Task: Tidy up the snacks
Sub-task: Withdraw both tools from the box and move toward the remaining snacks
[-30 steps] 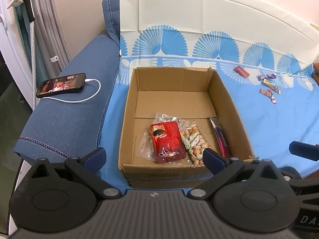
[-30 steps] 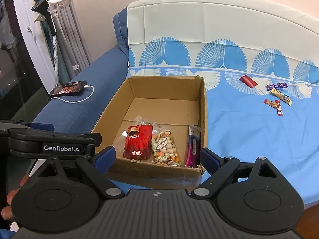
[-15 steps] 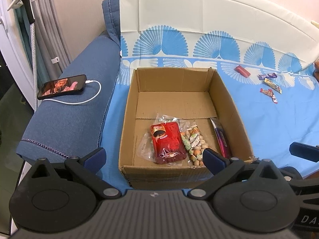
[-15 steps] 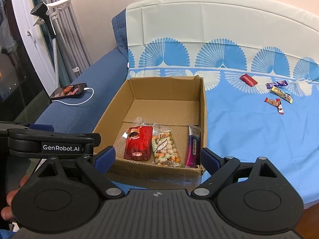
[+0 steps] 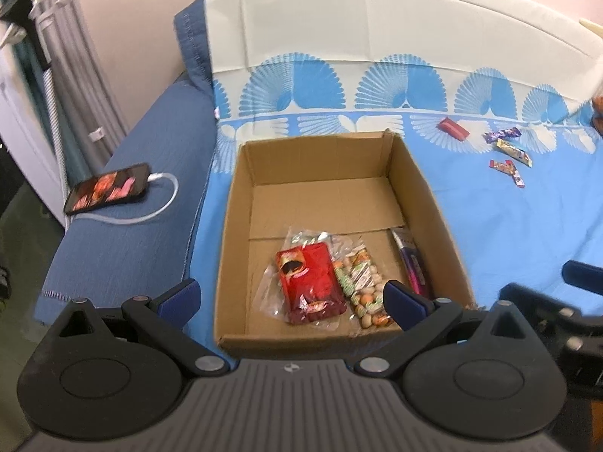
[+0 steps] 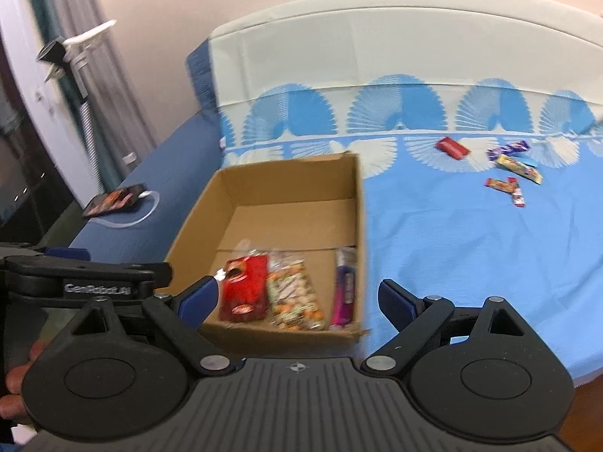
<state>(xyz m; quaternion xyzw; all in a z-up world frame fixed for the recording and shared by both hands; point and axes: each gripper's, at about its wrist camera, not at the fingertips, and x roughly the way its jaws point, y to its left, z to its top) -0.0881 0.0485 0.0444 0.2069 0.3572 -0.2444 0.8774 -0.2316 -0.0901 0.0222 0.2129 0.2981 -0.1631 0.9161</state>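
Crinkly foil wrappers (image 6: 505,184) lay loose on the blue sheet (image 6: 452,248), well apart from the box (image 5: 433,211) (three packs already inside). Both grippers, left (image 5: 290,295) and right (image 6: 297,297), were spread and empty. The wrappers looked light and slippery, best pinched across the middle.

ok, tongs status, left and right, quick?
Left tongs: open, holding nothing, above the box's near edge.
Right tongs: open, holding nothing.

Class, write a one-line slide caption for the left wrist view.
Open tongs hover before a brown cardboard box holding a red snack packet on a blue patterned sheet.
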